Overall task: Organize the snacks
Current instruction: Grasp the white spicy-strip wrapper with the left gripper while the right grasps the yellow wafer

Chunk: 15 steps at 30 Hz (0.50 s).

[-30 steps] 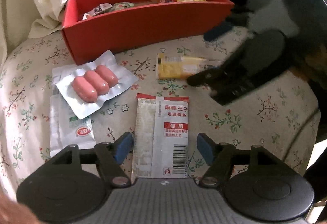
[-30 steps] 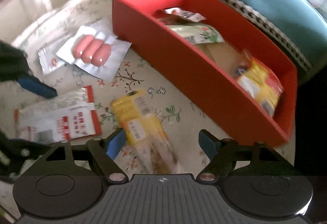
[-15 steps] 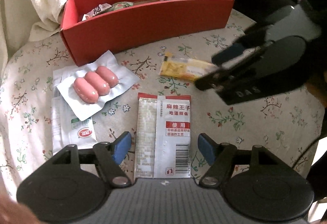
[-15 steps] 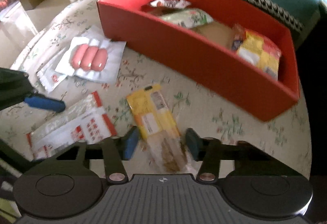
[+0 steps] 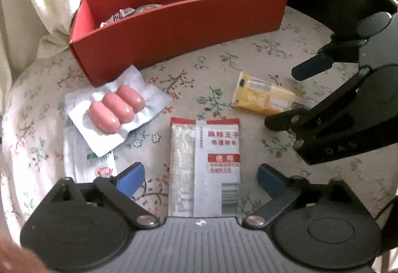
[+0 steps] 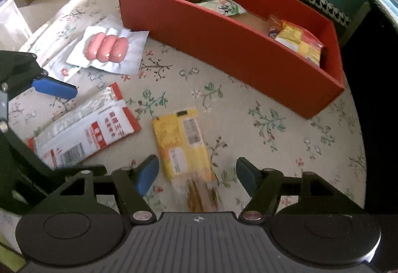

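A round surface covered by a floral cloth (image 5: 248,66) is seen from both wrist cameras. In the left wrist view, the left gripper (image 5: 200,177) is held wide open, nothing gripped; its blue-tipped fingers (image 5: 130,177) are set either side of the near end of a red-and-white snack packet (image 5: 205,166), which lies flat on the cloth, apart from both pads. At 10 o'clock from that packet, a sealed pack of three pink sausages (image 5: 117,108) is laid over a white sachet with a red logo (image 5: 97,168). At 12 o'clock, a long red box (image 5: 179,31) is stood on the cloth, with several wrapped snacks inside. At 2 o'clock, a yellow snack bar (image 5: 263,98) is found on the cloth, with the right gripper (image 5: 296,96) reaching in from 3 o'clock.

In the right wrist view, the right gripper (image 6: 197,174) is also spread open and empty. The yellow snack bar (image 6: 184,146) is seen lying between its fingers, its clear end blurred; whether the pads are touching it cannot be told. The red box (image 6: 238,49) is placed at 1 o'clock, holding a green packet (image 6: 221,6) and a yellow packet (image 6: 298,41). The red-and-white snack packet (image 6: 84,131) is at 9 o'clock, the sausages (image 6: 107,47) at 11 o'clock.
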{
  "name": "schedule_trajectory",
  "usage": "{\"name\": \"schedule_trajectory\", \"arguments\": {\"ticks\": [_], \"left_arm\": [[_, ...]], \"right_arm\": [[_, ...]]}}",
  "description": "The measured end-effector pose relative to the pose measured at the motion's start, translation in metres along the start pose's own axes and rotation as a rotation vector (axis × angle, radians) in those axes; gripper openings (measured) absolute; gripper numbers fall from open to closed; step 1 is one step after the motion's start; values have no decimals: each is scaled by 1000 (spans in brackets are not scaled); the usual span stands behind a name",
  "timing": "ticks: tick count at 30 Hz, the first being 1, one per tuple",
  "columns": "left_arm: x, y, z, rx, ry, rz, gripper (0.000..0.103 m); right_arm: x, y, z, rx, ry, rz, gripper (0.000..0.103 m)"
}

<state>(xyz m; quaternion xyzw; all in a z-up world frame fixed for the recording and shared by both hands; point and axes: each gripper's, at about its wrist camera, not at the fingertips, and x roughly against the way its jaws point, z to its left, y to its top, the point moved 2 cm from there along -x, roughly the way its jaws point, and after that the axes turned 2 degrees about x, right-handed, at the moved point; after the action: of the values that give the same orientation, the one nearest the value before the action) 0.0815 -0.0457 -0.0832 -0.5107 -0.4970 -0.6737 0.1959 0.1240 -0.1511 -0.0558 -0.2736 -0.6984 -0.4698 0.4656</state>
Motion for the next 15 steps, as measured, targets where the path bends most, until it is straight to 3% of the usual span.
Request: {"name": "schedule_trajectory", "arguments": {"ticks": [2, 5, 7, 8, 15], "left_arm": [[0, 2, 4, 23, -5, -6, 92], [4, 3, 6, 38, 7, -20, 78], [8, 5, 7, 49, 6, -28, 53], [11, 5, 8, 52, 12, -33, 49], [19, 3, 18, 113, -10, -39, 44]], "right_arm": [[0, 1, -1, -21, 24, -2, 68], [1, -2, -2, -56, 57, -1, 57], [4, -5, 1, -51, 47, 2, 55], [5, -7, 2, -63, 49, 2, 53], [18, -16, 6, -146, 38, -21, 48]]}}
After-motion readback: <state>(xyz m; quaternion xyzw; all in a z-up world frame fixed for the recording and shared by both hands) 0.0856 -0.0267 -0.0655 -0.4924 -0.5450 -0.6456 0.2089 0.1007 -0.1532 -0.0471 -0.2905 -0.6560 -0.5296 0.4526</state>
